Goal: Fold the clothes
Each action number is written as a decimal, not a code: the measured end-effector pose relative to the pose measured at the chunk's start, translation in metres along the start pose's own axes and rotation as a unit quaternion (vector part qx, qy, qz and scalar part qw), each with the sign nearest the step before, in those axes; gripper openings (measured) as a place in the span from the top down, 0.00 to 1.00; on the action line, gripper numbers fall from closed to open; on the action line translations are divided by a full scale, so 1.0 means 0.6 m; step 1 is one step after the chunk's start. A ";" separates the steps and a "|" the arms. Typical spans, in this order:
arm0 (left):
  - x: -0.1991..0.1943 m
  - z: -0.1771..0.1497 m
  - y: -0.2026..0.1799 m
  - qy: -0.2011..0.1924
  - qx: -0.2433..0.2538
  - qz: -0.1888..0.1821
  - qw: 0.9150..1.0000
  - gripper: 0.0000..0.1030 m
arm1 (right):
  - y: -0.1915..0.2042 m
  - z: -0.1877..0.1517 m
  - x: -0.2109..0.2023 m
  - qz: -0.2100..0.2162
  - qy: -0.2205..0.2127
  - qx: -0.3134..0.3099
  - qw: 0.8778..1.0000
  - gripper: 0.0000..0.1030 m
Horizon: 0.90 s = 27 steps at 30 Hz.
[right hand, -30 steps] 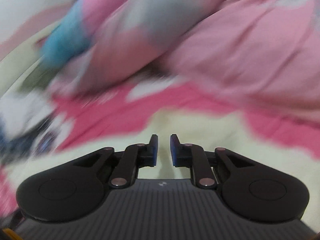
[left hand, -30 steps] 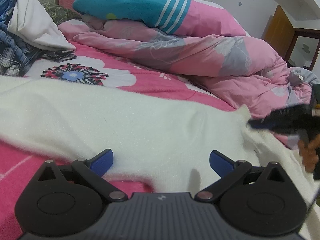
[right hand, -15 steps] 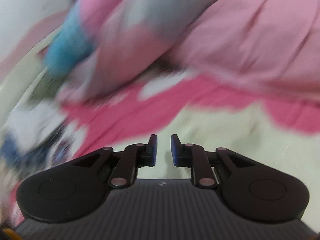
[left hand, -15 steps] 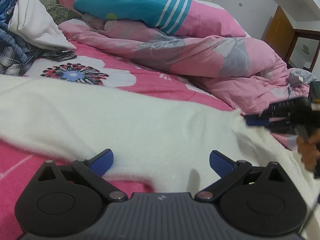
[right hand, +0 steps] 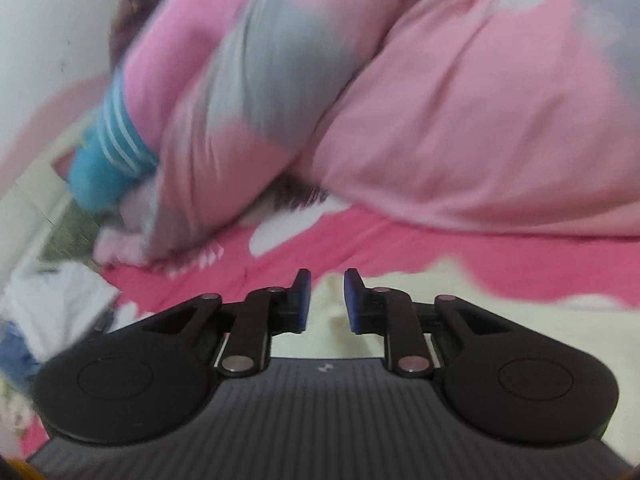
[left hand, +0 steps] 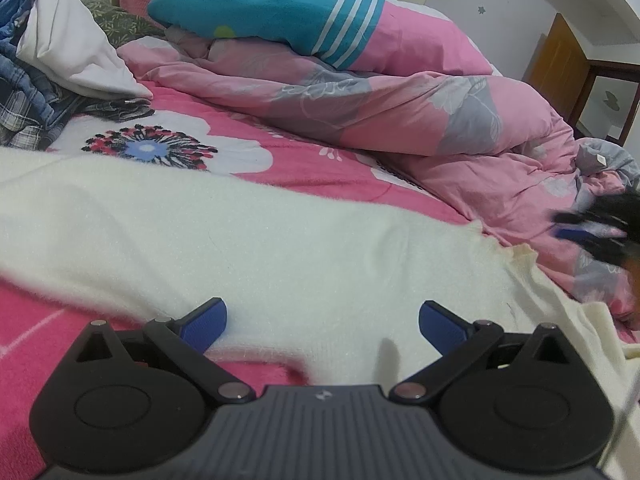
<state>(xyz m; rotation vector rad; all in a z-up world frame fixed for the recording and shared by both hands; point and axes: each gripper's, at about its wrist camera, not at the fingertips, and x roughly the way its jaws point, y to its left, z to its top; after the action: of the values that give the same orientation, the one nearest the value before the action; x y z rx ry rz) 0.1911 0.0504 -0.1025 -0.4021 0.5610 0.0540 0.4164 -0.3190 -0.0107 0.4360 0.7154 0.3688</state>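
Left wrist view: the left gripper (left hand: 322, 322) hovers low, its blue-padded fingers (left hand: 204, 325) spread wide and holding nothing, over the near edge of a fluffy cream-white knitted garment (left hand: 280, 248).
Right wrist view: the right gripper (right hand: 325, 300) has its fingers narrowed to a slim gap with nothing visibly pinched; cream fabric shows just beyond the tips.
Garment: it lies spread across the bright pink flowered bed sheet (left hand: 320, 168), stretching from the left edge to a ribbed end (left hand: 524, 254) at the right.
Beyond it: a rumpled pink and grey quilt (left hand: 420, 120), a teal and pink striped pillow (left hand: 304, 12), and a heap of white, denim and checked clothes (left hand: 48, 64) at far left.
Doing it well: judging by the flat spread, each gripper should pinch one edge or corner through all layers, then lift evenly so the soft knit folds without bunching.
Hard to make out: the right view is motion-blurred; the garment's outline is cut off, so sleeves, neckline and any existing folds cannot be told.
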 end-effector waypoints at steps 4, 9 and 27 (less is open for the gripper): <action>0.000 0.000 -0.001 0.000 0.000 0.001 1.000 0.00 | -0.048 -0.027 -0.010 -0.013 0.027 0.000 1.000 0.75; 0.000 0.000 -0.001 0.000 0.001 0.001 1.000 0.00 | -0.106 -0.064 -0.010 -0.030 0.064 0.001 0.997 0.79; 0.000 0.004 -0.007 0.009 0.009 0.012 1.000 0.00 | -0.147 -0.131 -0.305 0.016 -0.056 0.098 0.994 0.80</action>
<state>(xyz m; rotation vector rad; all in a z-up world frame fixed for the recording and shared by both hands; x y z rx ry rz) 0.1934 0.0472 -0.0990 -0.3779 0.5833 0.0676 0.2495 -0.4590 -0.0082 0.6488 0.6370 0.3026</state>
